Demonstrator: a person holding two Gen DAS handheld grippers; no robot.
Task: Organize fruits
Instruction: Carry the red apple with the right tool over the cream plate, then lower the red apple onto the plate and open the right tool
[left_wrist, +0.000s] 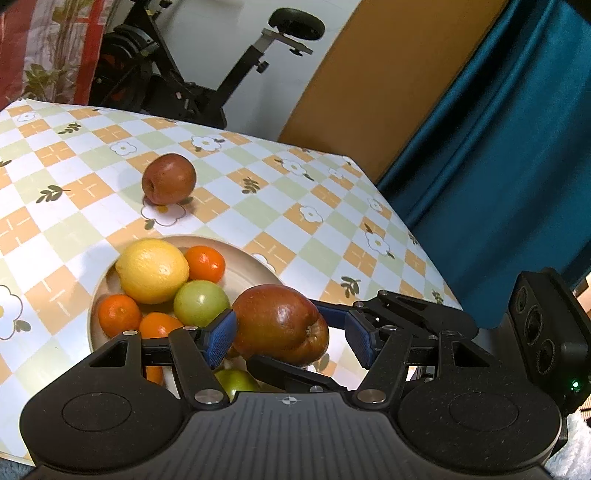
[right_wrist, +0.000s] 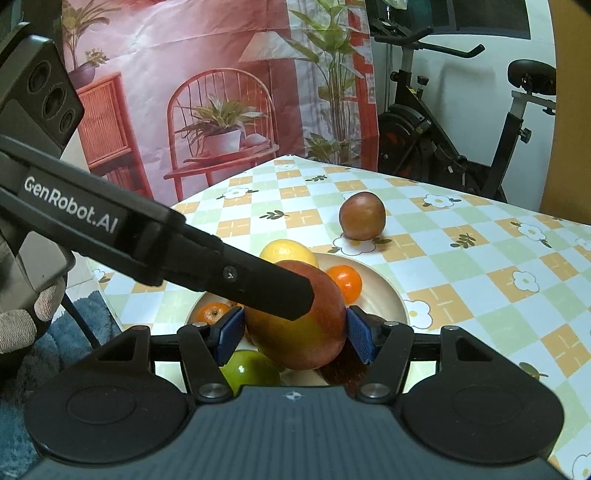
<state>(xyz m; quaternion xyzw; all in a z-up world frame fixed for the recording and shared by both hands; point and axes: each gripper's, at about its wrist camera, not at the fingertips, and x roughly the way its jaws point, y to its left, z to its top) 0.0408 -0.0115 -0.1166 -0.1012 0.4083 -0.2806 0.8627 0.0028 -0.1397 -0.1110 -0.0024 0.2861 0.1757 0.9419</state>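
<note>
A beige plate (left_wrist: 240, 275) holds a lemon (left_wrist: 151, 270), several small oranges (left_wrist: 205, 262) and green fruits (left_wrist: 201, 302). My right gripper (right_wrist: 295, 334) is shut on a large red-yellow mango (right_wrist: 299, 332) and holds it over the plate (right_wrist: 391, 295). My left gripper (left_wrist: 291, 334) is open, its blue pads either side of the same mango (left_wrist: 280, 323), the left pad close to it. The right gripper's fingers cross under the mango in the left wrist view. A red apple (left_wrist: 169, 178) lies alone on the tablecloth beyond the plate; it also shows in the right wrist view (right_wrist: 362, 215).
The checkered tablecloth (left_wrist: 332, 206) ends at a corner on the right. An exercise bike (left_wrist: 192, 81) stands behind the table. A blue curtain (left_wrist: 498, 147) hangs to the right. The left gripper's body (right_wrist: 110, 236) crosses the right wrist view above the plate.
</note>
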